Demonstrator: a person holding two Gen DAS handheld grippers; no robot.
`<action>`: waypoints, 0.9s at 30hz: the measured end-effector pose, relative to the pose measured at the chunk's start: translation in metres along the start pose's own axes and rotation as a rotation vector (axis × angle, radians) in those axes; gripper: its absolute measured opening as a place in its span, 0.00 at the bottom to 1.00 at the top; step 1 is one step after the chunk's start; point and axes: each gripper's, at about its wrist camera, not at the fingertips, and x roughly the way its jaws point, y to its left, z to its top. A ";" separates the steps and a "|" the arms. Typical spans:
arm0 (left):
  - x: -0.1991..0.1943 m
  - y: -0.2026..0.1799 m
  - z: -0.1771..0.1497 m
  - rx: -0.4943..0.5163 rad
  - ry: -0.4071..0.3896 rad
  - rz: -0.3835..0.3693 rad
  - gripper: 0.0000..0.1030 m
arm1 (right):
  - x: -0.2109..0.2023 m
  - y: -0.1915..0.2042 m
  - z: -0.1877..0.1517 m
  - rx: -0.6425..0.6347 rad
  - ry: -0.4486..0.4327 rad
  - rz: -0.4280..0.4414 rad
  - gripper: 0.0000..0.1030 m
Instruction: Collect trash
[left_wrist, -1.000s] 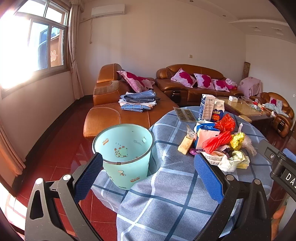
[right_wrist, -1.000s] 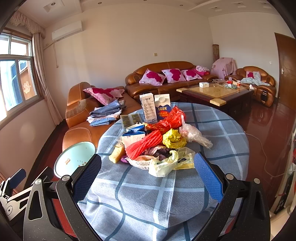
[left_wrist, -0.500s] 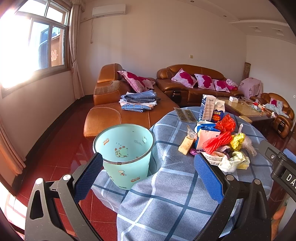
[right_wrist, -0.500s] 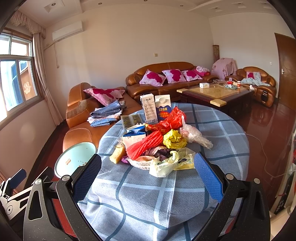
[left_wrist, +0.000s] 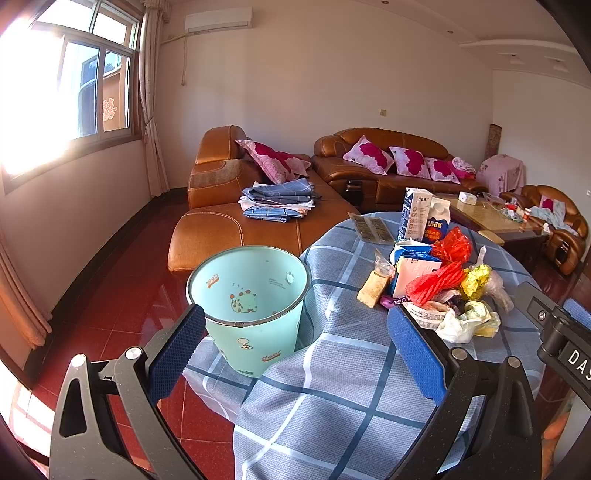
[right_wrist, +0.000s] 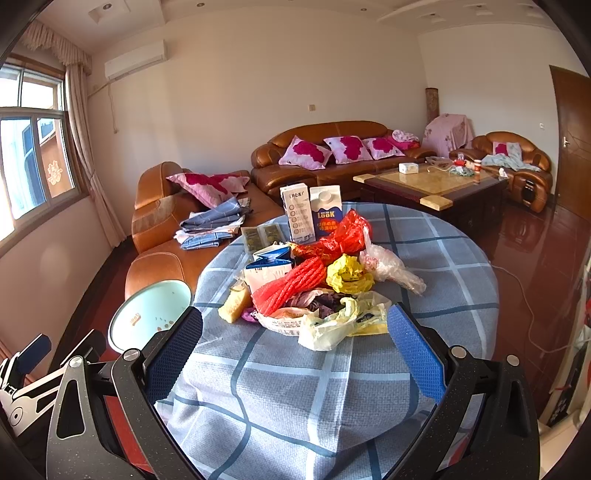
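A heap of trash (right_wrist: 317, 284) lies on the round table with the blue checked cloth (right_wrist: 295, 387): red netting, yellow and pale bags, a clear bag, a sponge-like block (right_wrist: 234, 301) and two upright cartons (right_wrist: 314, 212). The same heap (left_wrist: 443, 291) sits right of centre in the left wrist view. A mint bin (left_wrist: 251, 306) stands on the floor against the table's left edge, empty inside. My left gripper (left_wrist: 295, 347) is open, facing the bin and table edge. My right gripper (right_wrist: 295, 343) is open just short of the heap, holding nothing.
A brown leather corner sofa (left_wrist: 236, 221) with pink pillows and folded cloths stands behind the bin. A glass-topped coffee table (right_wrist: 432, 184) and an armchair (right_wrist: 517, 166) are at the back right. Red tiled floor (left_wrist: 110, 314) lies left of the bin. A white cable (right_wrist: 524, 295) runs across the floor on the right.
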 end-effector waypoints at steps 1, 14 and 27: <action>0.000 0.000 0.000 0.001 0.000 0.000 0.94 | 0.000 0.000 0.000 0.001 0.001 0.001 0.95; 0.006 0.005 -0.004 -0.006 0.014 -0.010 0.94 | 0.004 -0.003 -0.003 0.004 0.001 -0.009 0.95; 0.044 0.013 -0.012 -0.062 0.072 -0.051 0.94 | 0.026 -0.035 -0.005 0.028 0.009 -0.074 0.95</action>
